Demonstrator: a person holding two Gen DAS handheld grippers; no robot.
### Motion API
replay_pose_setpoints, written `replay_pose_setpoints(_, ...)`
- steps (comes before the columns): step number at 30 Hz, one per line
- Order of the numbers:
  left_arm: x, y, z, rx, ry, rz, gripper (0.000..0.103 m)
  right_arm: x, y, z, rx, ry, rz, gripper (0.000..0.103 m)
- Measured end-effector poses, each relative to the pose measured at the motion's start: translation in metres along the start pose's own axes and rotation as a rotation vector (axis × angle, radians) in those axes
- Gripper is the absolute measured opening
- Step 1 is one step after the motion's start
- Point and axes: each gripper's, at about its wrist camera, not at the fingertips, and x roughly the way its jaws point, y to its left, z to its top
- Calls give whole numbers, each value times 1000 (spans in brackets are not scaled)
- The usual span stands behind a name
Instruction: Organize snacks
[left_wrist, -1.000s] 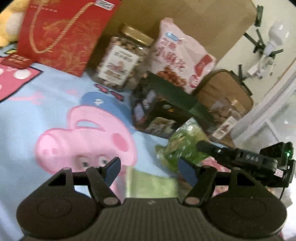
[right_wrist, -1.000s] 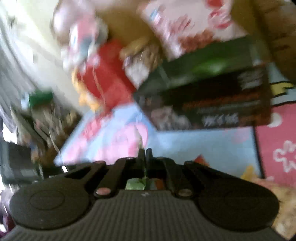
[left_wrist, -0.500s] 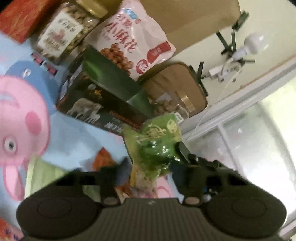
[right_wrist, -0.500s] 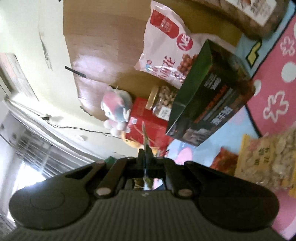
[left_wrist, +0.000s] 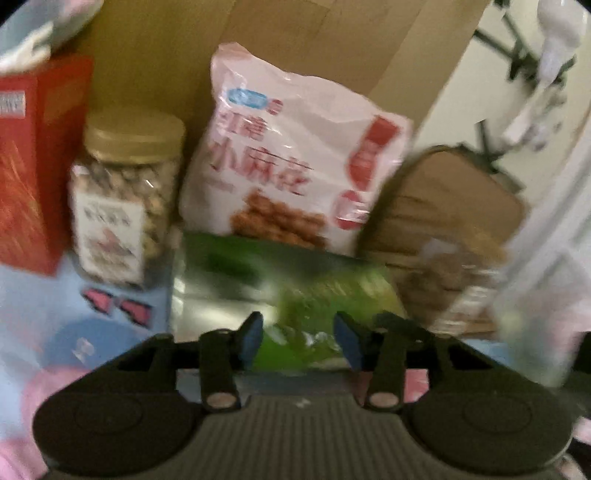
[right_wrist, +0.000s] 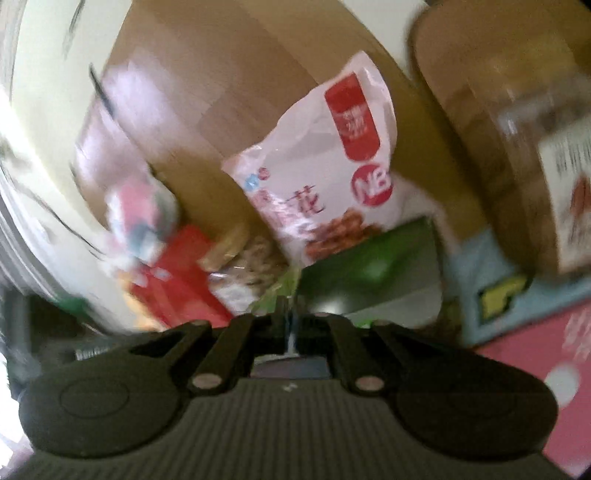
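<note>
My left gripper (left_wrist: 298, 341) is part open, its blue pads on either side of a green snack bag (left_wrist: 306, 325) that sits over the dark green box (left_wrist: 236, 273); the view is blurred. My right gripper (right_wrist: 286, 314) is shut on the thin edge of the green bag (right_wrist: 279, 288), held edge-on. Behind stand a pink and white snack bag (left_wrist: 291, 162), also in the right wrist view (right_wrist: 325, 177), a nut jar with a gold lid (left_wrist: 125, 199) and a red box (left_wrist: 33, 166).
A cardboard box (left_wrist: 295, 40) stands at the back. A brown case (left_wrist: 443, 206) and a second jar (right_wrist: 535, 147) are at the right. The cartoon mat (left_wrist: 44, 314) covers the floor. A plush toy (right_wrist: 140, 206) sits by the red box.
The green bag has been carried up over the dark green box. The left view swung back to face the row of snacks. The right gripper stays shut on the bag.
</note>
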Motion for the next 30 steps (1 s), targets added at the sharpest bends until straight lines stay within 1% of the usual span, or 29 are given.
replay_pose_setpoints(1,2,0,-1,12,-2,18,47,1,2,-2,-48,-8,-49,20)
replay_pose_setpoints(2,1,1,-2,12,1,14,47,-2,4,-5,-76,-23,-79,27)
replay_pose_setpoints(3,-4,3,-6,0,3,-13,47,-9,2,-7,-86,-46,-88,29)
replay_pose_setpoints(5,-15,4,-14,-6,-3,-53,47,-30,-11,-12,-73,-74,-55,29)
replay_pose_setpoints(7,-31,0,-24,23,-24,-86,50,-51,-16,-21,-49,-83,-30,29)
replay_pose_setpoints(9,-42,-4,-39,59,12,-111,51,-71,-28,-34,-4,-40,-3,29)
replay_pose_setpoints(12,-51,-4,-61,82,61,-166,51,-97,-50,-60,119,48,49,29)
replay_pose_setpoints(14,-49,-2,-75,93,122,-161,52,-111,-65,-80,190,102,95,29)
replay_pose_setpoints(15,-48,0,-81,92,141,-155,52,-117,-68,-87,204,111,89,29)
replay_pose_setpoints(16,-47,2,-85,87,152,-153,52,-123,-68,-94,202,100,56,29)
replay_pose_setpoints(18,-45,6,-89,59,165,-158,52,-139,-66,-103,127,42,-51,30)
replay_pose_setpoints(19,-44,8,-89,40,172,-172,52,-144,-66,-104,83,24,-87,34)
replay_pose_setpoints(20,-43,8,-89,22,182,-191,52,-146,-65,-105,60,22,-113,42)
replay_pose_setpoints(21,-39,6,-87,9,194,-213,52,-144,-68,-106,61,33,-129,44)
replay_pose_setpoints(23,-33,-4,-85,21,206,-239,52,-138,-70,-108,57,60,-145,44)
replay_pose_setpoints(26,-17,-24,-84,59,244,-250,52,-132,-61,-114,-42,82,-177,44)
replay_pose_setpoints(28,-4,-38,-86,87,283,-265,52,-127,-53,-119,-108,108,-198,43)
replay_pose_setpoints(30,8,-51,-92,119,314,-257,52,-123,-44,-122,-167,107,-227,43)
